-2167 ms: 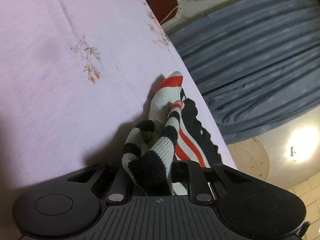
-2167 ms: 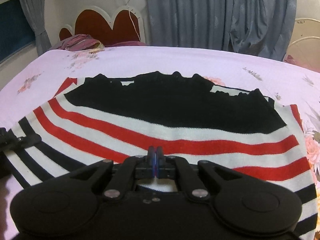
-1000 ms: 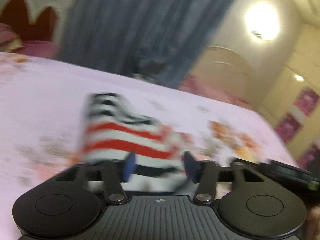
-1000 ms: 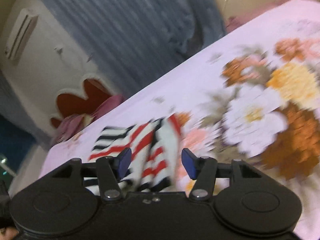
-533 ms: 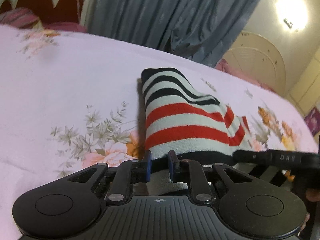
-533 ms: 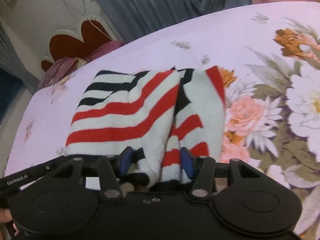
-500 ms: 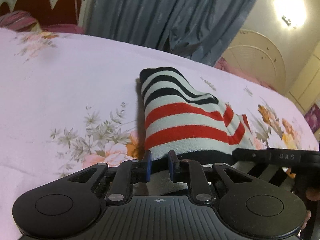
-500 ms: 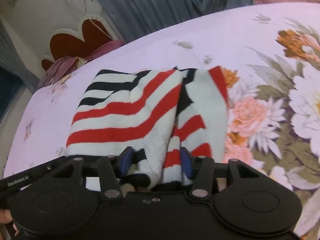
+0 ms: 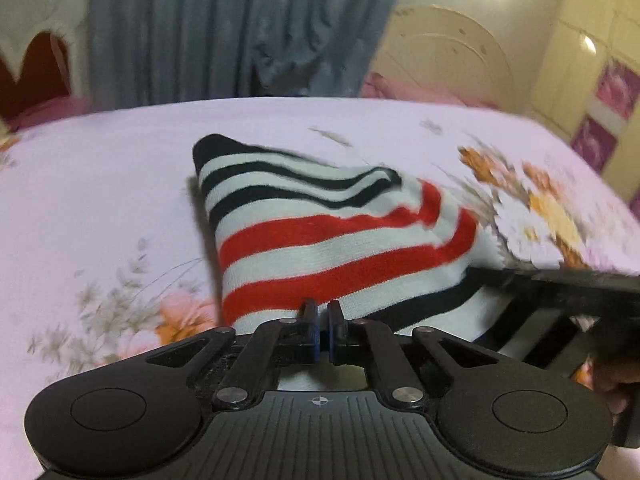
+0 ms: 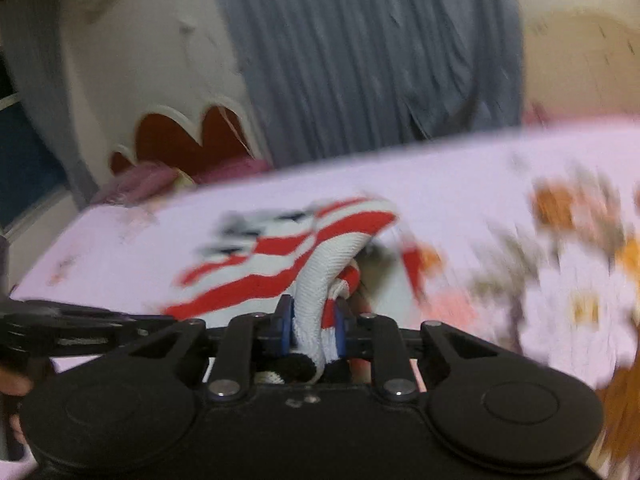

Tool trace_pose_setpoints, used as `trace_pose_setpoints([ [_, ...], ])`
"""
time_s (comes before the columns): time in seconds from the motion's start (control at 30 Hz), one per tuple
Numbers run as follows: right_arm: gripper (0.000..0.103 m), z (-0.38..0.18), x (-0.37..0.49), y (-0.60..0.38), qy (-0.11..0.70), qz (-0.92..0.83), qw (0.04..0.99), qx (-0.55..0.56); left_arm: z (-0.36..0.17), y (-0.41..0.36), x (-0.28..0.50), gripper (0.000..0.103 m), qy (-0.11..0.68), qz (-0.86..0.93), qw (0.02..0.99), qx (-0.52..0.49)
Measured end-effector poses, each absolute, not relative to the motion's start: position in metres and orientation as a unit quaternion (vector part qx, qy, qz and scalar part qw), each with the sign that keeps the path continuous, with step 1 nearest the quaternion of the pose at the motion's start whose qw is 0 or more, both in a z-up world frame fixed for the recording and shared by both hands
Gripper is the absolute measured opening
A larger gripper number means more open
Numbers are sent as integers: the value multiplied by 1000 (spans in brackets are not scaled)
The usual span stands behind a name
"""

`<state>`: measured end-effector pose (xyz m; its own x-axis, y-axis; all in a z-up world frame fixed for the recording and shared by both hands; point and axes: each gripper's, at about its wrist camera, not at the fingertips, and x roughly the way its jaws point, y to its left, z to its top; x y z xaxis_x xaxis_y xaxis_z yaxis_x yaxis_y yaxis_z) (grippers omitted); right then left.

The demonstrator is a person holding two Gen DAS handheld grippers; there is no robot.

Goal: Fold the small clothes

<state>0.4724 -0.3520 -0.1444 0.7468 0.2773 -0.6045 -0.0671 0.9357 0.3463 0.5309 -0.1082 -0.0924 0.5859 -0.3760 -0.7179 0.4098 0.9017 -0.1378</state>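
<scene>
A small knitted garment [image 9: 320, 240] with red, white and black stripes lies folded on the pink flowered bed sheet [image 9: 100, 184]. My left gripper [image 9: 322, 322] is shut on the garment's near edge. My right gripper [image 10: 311, 330] is shut on a thick bunched fold of the same garment [image 10: 304, 256] and lifts that edge off the sheet. The right gripper's body shows at the right edge of the left wrist view [image 9: 560, 292]. The right wrist view is blurred by motion.
Grey-blue curtains [image 9: 240, 32] hang behind the bed. A red and white scalloped headboard [image 10: 180, 136] with a pink pillow [image 10: 148, 180] stands at the far left. A cream arched panel [image 9: 444, 52] and cupboards are at the right.
Both grippers were open around the folded garment's near edge half a second to a second ago; both have now closed on it. The right gripper has raised its side and is moving fast.
</scene>
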Motion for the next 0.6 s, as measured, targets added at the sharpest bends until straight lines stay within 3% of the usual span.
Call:
trace_pose_setpoints([
  [0.13, 22, -147, 471, -359, 336, 96, 918, 187, -88, -111, 533, 6, 403, -224, 887, 40],
  [0.27, 38, -132, 481, -372, 324, 92, 920, 199, -74, -100, 542, 6, 382, -232, 895, 4],
  [0.53, 37, -142, 553, -403, 379, 67, 883, 270, -87, -104, 587, 6, 392, -230, 891, -20],
  [0.6, 9, -141, 554, -406, 363, 82, 883, 287, -94, -109, 593, 6, 405, -239, 882, -27],
])
